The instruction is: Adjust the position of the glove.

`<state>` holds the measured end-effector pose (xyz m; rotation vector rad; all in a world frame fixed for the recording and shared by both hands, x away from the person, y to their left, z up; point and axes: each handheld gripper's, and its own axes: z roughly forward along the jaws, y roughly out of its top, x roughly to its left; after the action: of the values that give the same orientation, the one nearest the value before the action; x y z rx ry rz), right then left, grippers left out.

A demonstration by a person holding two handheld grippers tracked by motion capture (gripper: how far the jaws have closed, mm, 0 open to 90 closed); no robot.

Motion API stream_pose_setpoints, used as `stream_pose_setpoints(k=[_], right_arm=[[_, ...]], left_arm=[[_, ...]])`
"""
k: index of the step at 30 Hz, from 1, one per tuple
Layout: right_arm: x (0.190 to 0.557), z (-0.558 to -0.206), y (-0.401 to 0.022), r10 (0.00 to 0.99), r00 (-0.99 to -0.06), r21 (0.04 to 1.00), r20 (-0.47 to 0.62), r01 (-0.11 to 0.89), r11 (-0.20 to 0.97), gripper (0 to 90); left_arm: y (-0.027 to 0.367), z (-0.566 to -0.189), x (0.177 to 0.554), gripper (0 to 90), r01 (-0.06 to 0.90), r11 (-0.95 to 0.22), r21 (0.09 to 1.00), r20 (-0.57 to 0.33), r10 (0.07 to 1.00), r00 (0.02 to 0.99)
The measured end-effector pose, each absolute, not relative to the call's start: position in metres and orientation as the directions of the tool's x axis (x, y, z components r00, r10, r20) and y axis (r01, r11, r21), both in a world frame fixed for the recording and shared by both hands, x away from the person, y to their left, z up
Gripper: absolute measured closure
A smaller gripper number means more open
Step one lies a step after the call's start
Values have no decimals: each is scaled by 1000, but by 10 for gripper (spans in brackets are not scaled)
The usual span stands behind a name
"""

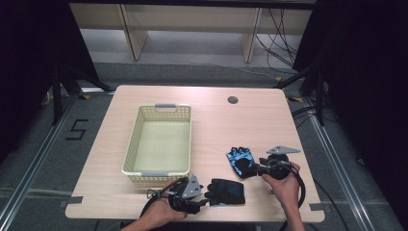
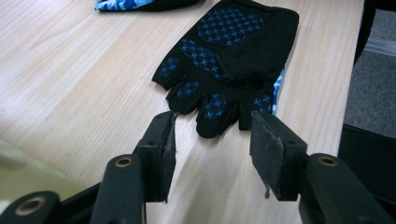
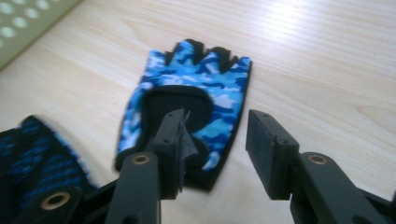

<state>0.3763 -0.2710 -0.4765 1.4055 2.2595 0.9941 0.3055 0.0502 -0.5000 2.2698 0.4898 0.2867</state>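
1. high view: two fingerless gloves lie on the table (image 1: 144, 98), right of the basket (image 1: 133, 139).
2. left gripper (image 2: 212, 140) gapes, empty, just short of the palm-up black glove (image 2: 233, 56).
3. right gripper (image 3: 217, 140) gapes, empty, over the camouflage glove (image 3: 210, 88).

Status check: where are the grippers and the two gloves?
Left gripper open, black glove lying ahead. Right gripper open over blue glove. Basket clear.
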Motion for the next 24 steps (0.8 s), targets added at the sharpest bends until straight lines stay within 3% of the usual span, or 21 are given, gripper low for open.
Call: stream_pose_setpoints(k=[12,24], right_arm=[[398,-490,-261,925,-366,643,101,734,220,529],[399,-499,-247,952,-290,621,98,766,169,568]], left_arm=[[65,-499,295,466,276,-609,743,28,440,897],[65,-501,296,452,270,-616,739,33,435,900]])
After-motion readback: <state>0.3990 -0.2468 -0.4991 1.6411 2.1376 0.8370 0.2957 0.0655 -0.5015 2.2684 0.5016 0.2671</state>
